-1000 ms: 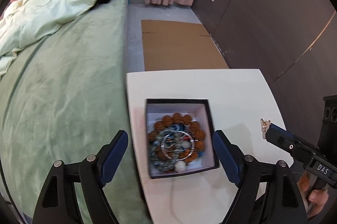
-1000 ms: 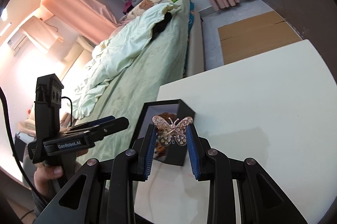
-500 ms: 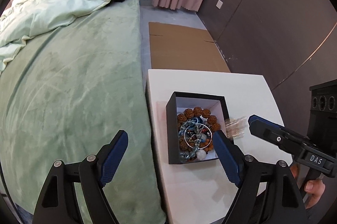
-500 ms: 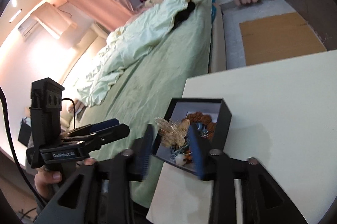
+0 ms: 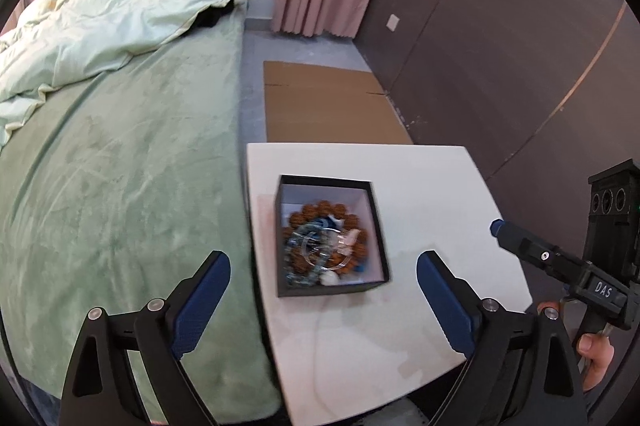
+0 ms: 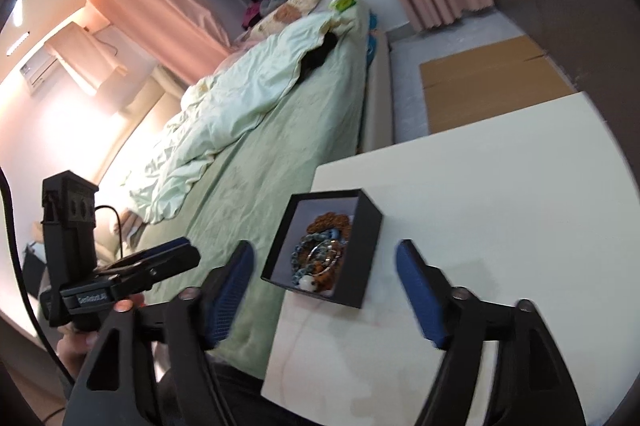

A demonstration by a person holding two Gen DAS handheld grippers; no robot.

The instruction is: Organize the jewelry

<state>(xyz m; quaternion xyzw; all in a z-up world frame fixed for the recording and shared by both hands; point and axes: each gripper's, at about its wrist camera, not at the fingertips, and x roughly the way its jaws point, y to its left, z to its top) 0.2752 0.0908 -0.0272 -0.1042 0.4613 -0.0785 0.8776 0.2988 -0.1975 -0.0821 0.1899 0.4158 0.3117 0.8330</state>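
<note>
A black open box [image 5: 330, 238] with a white lining sits near the left edge of the white table [image 5: 424, 185]. It holds a brown bead bracelet [image 5: 320, 211], blue-grey beads, a silver bangle and a pale butterfly brooch [image 5: 350, 238]. The box also shows in the right wrist view [image 6: 366, 226]. My left gripper [image 5: 322, 302] is open and empty, above the near side of the box. My right gripper [image 6: 325, 290] is open and empty, just in front of the box; from the left wrist view it [image 5: 496, 226] shows at the right.
A bed with a green cover [image 5: 120, 185] and a pale duvet [image 5: 100, 33] runs along the table's left edge. Flat cardboard [image 5: 328, 101] lies on the floor beyond the table. A dark wall [image 5: 500, 45] stands at the right.
My right gripper has opened and the butterfly brooch it held now lies in the box. The right gripper has drawn back to the right. The left gripper has risen and stayed open.
</note>
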